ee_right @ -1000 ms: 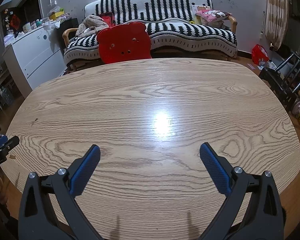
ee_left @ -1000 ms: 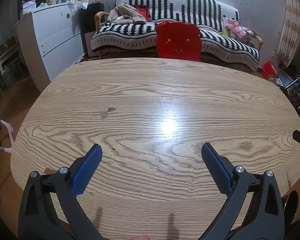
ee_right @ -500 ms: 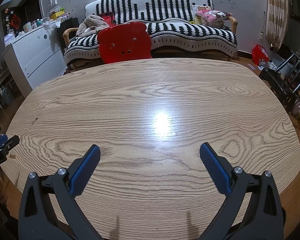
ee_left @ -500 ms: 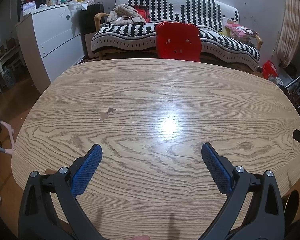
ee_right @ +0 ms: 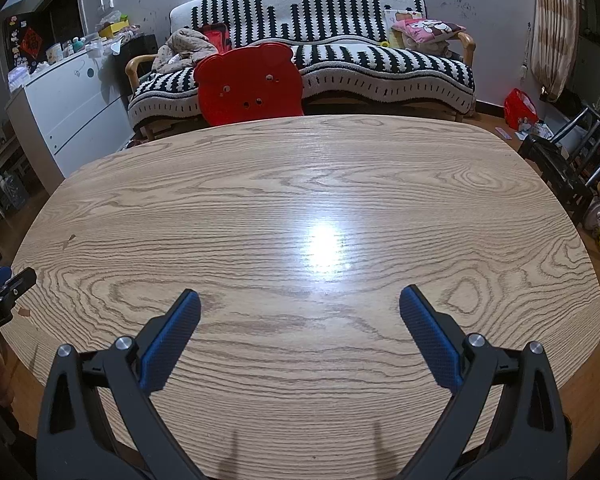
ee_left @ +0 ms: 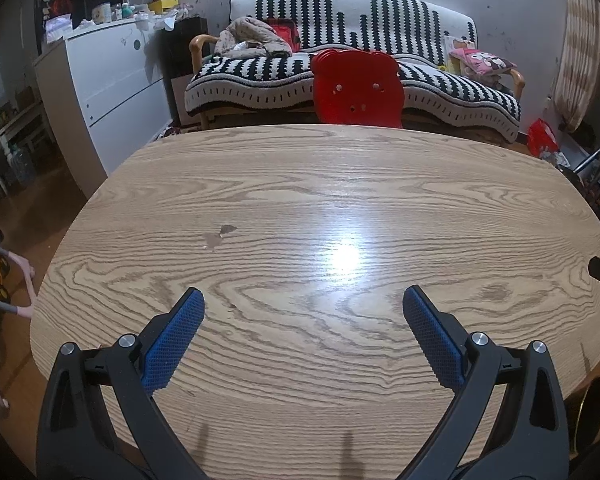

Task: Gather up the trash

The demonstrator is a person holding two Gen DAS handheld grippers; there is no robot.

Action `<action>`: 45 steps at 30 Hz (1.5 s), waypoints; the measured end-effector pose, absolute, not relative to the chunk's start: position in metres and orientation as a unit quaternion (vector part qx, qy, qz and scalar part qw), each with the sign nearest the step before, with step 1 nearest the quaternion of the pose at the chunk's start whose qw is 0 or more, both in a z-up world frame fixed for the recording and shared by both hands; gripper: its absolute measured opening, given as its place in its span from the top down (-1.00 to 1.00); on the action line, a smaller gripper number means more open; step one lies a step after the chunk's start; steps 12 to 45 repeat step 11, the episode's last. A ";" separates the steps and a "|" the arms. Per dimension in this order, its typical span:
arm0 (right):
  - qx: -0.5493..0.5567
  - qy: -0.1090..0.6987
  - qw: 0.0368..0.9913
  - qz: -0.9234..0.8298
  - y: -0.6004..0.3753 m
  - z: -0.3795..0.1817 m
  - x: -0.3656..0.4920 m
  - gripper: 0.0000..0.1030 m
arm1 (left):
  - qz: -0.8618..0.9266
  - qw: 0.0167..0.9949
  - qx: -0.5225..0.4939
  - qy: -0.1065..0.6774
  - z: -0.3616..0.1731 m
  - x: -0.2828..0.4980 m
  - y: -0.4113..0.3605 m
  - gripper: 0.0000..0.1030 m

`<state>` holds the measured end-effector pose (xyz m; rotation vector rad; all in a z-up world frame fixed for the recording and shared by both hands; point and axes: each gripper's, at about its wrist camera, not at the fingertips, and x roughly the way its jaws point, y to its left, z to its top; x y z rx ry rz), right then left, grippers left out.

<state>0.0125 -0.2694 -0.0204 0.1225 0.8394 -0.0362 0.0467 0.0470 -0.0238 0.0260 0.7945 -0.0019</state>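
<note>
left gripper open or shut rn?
Open. The left gripper has its blue pads spread wide over the wooden table, nothing between them.

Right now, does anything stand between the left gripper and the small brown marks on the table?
Nothing visible does. Only table surface lies between the open left gripper and the small brown marks ahead to its left. I cannot tell whether they are scraps or stains.

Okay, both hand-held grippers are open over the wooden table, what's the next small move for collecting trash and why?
Probably ease the left hand-held gripper forward and left toward the small brown scraps on the wooden table. They are the only loose bits visible on the tabletop, they lie ahead-left of its open, empty fingers, and the right hand-held gripper sits farther from them.
</note>
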 end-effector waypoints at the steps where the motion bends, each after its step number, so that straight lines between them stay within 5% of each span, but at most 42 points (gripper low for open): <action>1: 0.059 0.407 0.911 -0.018 -0.269 -0.020 0.012 -0.86 | -0.002 0.922 0.012 0.387 -0.024 0.047 0.047 -0.87; 45: 0.059 0.408 0.911 -0.018 -0.271 -0.022 0.012 -0.86 | -0.004 0.916 0.001 0.401 -0.025 0.049 0.048 -0.87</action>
